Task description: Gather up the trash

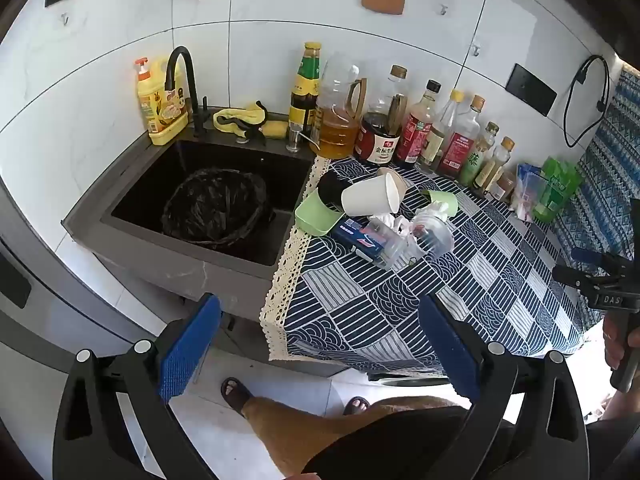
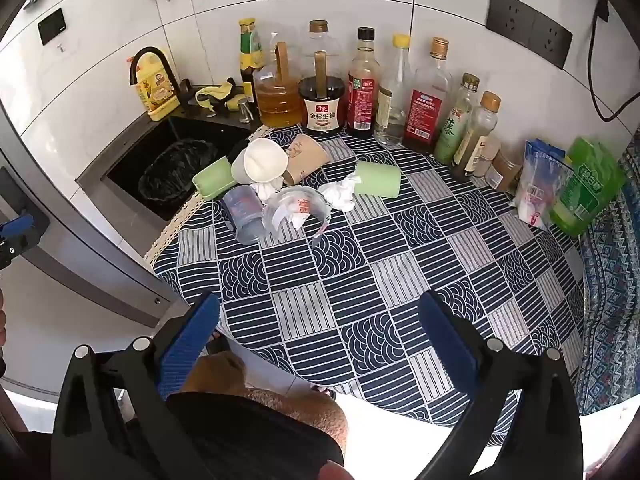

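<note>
Left wrist: left gripper (image 1: 320, 344) spread wide, empty, off the counter's edge. Trash pile, white paper cup (image 1: 370, 200) on top, beside sink holding black-lined bin (image 1: 216, 210).
Right wrist: right gripper (image 2: 320, 344) released, empty, above patterned tablecloth (image 2: 400, 260); crumpled tissue (image 2: 340, 196) well ahead.

Two green cups (image 2: 378, 179), one white paper cup (image 2: 265, 160), one bin (image 1: 216, 208)

Both my wrist cameras look steeply down from well back, left over the sink (image 1: 192, 216), right over the patterned tablecloth (image 2: 360, 280). Both catch the trash pile (image 1: 384, 220) — and the bottle row (image 2: 360, 88).
</note>
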{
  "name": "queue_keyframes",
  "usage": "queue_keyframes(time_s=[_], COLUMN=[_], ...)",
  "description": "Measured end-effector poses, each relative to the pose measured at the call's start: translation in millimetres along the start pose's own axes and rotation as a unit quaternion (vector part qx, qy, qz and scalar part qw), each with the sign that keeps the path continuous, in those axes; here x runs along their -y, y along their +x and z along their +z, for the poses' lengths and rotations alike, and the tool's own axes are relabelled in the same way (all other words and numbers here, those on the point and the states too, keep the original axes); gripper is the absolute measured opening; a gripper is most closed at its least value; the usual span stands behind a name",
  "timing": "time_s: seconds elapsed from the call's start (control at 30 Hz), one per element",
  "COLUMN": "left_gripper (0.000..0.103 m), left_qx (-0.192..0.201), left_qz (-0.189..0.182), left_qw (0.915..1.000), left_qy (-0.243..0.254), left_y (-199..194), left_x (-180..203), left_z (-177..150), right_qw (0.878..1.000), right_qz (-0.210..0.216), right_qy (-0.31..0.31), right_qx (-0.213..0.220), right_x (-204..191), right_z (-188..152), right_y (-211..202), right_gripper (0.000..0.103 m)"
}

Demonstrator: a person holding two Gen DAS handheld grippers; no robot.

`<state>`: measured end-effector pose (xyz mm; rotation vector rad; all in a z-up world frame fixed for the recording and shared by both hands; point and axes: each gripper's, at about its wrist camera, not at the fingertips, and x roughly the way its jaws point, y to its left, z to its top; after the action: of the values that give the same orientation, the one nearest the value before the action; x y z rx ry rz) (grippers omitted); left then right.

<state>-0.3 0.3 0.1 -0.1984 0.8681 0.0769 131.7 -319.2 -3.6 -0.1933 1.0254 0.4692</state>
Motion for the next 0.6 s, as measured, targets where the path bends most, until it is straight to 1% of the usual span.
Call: queue_keyframes(time_s=[0.2, 0.23, 0.33, 0.37, 0.6], left_gripper=[0.096, 0.096, 0.096, 0.096, 0.096], left_qx=[-0.008, -0.009, -0.011, -0.011, -0.019], left_qz=[0.001, 0.001, 0.004, 0.004, 0.001], left_qw=[0.9999, 0.9999, 0.9999, 0.9999, 0.9998], left_qy=[0.006, 0.004, 0.006, 0.004, -0.003], left_y=[0.7, 0.8, 0.2, 1.7, 6.1], left_x=[4.4, 2.5, 3.8, 3.1, -3.2], left_z=[-2.8, -2.8, -1.5, -1.4, 2.6], right_qw=[1.000, 1.000, 1.000, 1.000, 1.000], right_qz=[0.000, 0.005, 0.009, 0.002, -0.002], right_qy=[0.011, 0.014, 0.015, 0.018, 0.021], right_qx=[-0.003, -0.011, -0.013, -0.009, -0.013], right_x=[-1.5, 1.0, 8.2, 1.3, 4.0], right_z=[-5.4, -0.5, 4.4, 0.6, 1.7], right_y=[-2.6, -1.3, -0.4, -0.2, 2.7], right_gripper=[0.098, 0.098, 0.098, 0.098, 0.098])
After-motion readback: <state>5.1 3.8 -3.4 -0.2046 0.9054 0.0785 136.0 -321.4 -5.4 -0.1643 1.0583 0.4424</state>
